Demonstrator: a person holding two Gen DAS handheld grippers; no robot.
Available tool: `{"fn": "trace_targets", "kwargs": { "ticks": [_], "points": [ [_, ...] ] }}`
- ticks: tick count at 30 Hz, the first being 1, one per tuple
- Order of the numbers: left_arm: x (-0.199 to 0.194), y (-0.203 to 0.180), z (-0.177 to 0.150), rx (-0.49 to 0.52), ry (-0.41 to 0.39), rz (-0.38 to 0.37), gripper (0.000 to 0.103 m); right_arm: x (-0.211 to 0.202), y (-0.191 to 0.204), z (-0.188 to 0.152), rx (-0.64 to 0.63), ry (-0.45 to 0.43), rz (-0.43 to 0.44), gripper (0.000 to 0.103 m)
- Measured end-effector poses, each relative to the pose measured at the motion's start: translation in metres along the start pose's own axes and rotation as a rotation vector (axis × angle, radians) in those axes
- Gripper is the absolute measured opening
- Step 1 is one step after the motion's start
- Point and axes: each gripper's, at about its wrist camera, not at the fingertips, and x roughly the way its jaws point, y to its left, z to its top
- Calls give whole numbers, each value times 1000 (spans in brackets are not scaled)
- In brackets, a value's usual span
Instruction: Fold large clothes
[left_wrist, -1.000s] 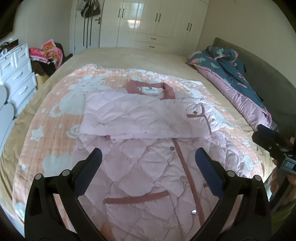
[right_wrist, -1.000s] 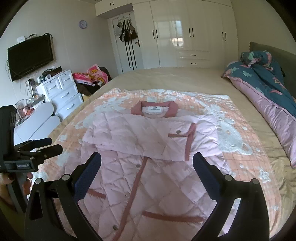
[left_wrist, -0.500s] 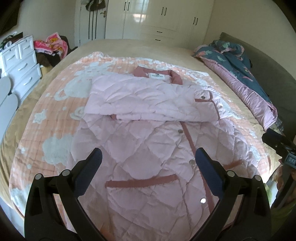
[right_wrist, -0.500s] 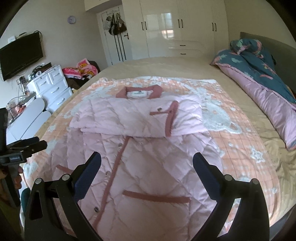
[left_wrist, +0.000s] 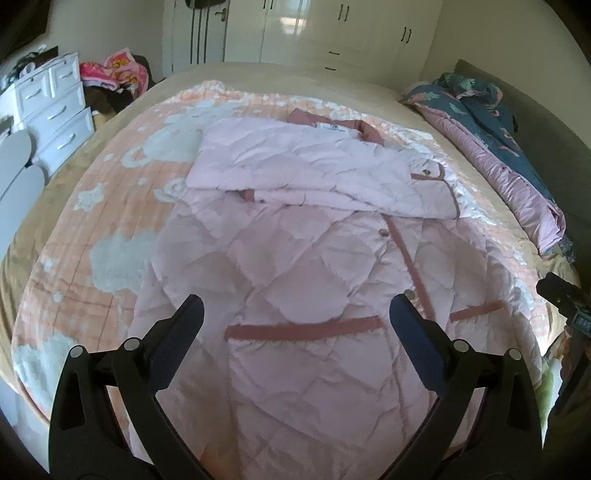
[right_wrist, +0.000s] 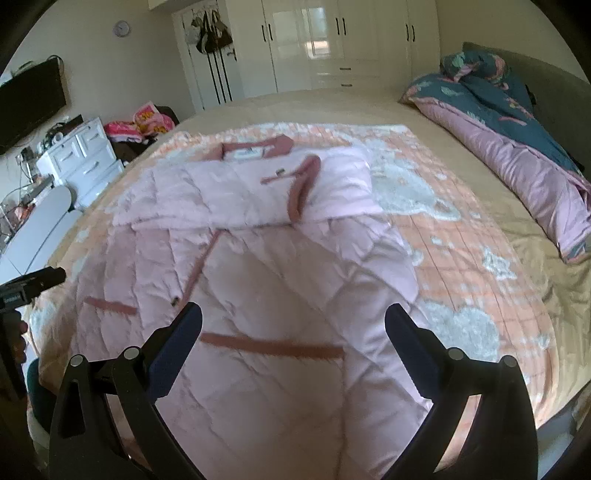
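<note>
A pale pink quilted coat (left_wrist: 295, 258) with dusty-rose trim lies flat on the bed, collar at the far end, both sleeves folded across its chest. It also shows in the right wrist view (right_wrist: 266, 280). My left gripper (left_wrist: 295, 314) is open and empty, hovering over the coat's lower part near the left pocket band (left_wrist: 303, 328). My right gripper (right_wrist: 293, 317) is open and empty above the lower right part, near the other pocket band (right_wrist: 273, 345). Each gripper shows at the other view's edge: the right gripper at the right (left_wrist: 565, 299), the left gripper at the left (right_wrist: 29, 284).
The coat rests on an orange-and-white patterned blanket (left_wrist: 110, 206) over a beige bed (right_wrist: 332, 99). A rolled blue and pink duvet (right_wrist: 517, 147) lies along the right side. White drawers (left_wrist: 55, 107) stand left, wardrobes (right_wrist: 332, 37) at the back.
Both grippers have moved down and back toward the coat's hem end; the coat now fills more of both views. Jaws stay open. The coat has not moved.
</note>
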Motion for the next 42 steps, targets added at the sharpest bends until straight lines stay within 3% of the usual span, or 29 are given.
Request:
{"fn": "trace_targets", "kwargs": {
  "ticks": [24,32,42],
  "points": [
    [7,59,-49,-73,79,91,94,24,-73,-77,134,204,-37,99],
    [5,77,-68,-104,107,111,94,27,-86,-98,173,256,30,99],
    [7,95,-93,-167,158,69,94,22,-88,-110,159,266,85,99]
  ]
}}
